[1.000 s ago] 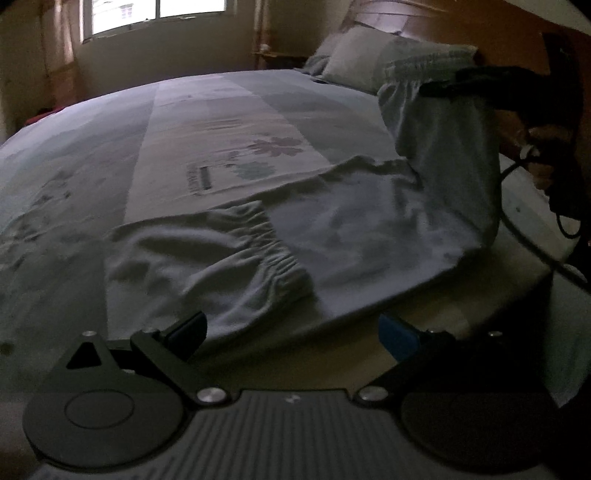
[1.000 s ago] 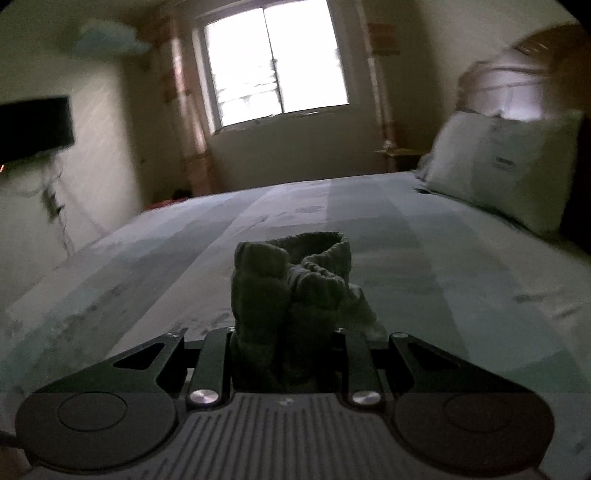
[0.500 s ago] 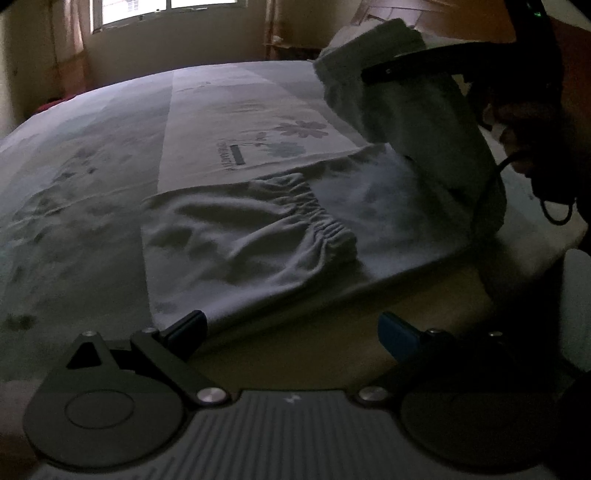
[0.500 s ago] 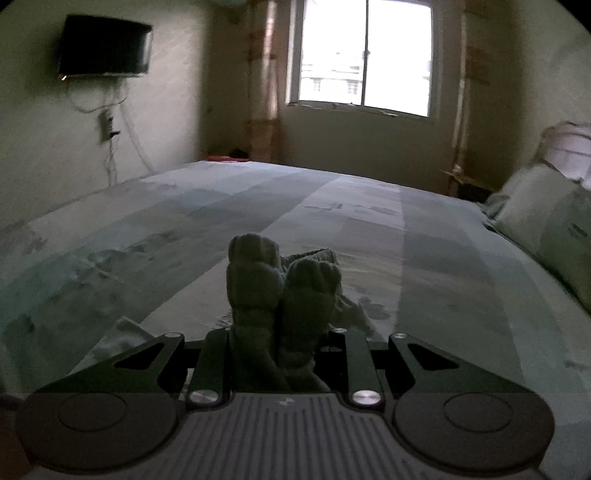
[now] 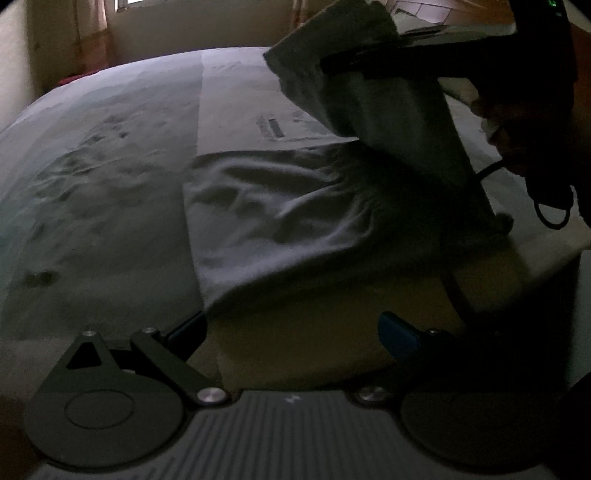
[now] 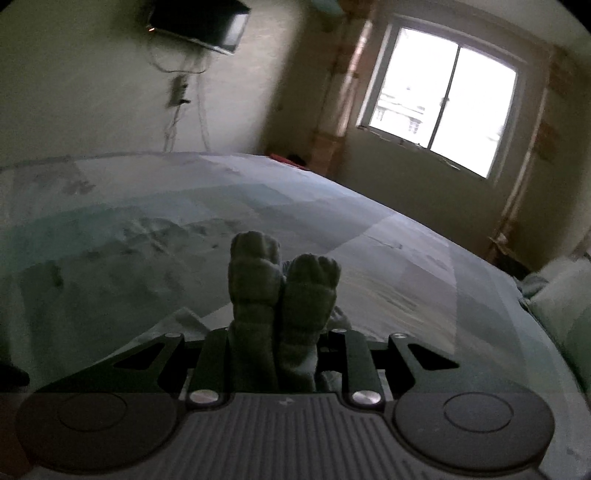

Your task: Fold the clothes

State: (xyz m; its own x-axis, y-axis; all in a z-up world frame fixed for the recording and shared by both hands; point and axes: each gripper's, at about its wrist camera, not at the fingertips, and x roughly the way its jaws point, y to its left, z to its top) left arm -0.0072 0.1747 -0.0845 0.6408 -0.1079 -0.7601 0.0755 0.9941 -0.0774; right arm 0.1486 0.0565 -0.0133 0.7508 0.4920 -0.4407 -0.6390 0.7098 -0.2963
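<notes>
Dim bedroom, grey garment (image 5: 295, 221) spread on the bed (image 5: 110, 166) near its front edge. Right gripper (image 6: 282, 354) is clenched on a bunched end of that garment; the cloth sticks up between its fingers (image 6: 210, 365) in two gathered lumps. Seen from the left wrist, the same gripper sits at about 1 o'clock, lifting that end off the bed so a flap of fabric hangs down from it to the flat part. Left gripper (image 5: 291, 334) has jaws spread wide with nothing between them, hovering just off the garment's near corner at about 6 o'clock; left finger (image 5: 186, 330) is right beside the hem, contact unclear. A cable (image 5: 554, 206) dangles at 3 o'clock. From the right wrist: window (image 6: 443, 107) at 1 o'clock, wall-mounted TV (image 6: 199, 18) at 11 o'clock, pillow (image 6: 561, 310) at 3 o'clock.
</notes>
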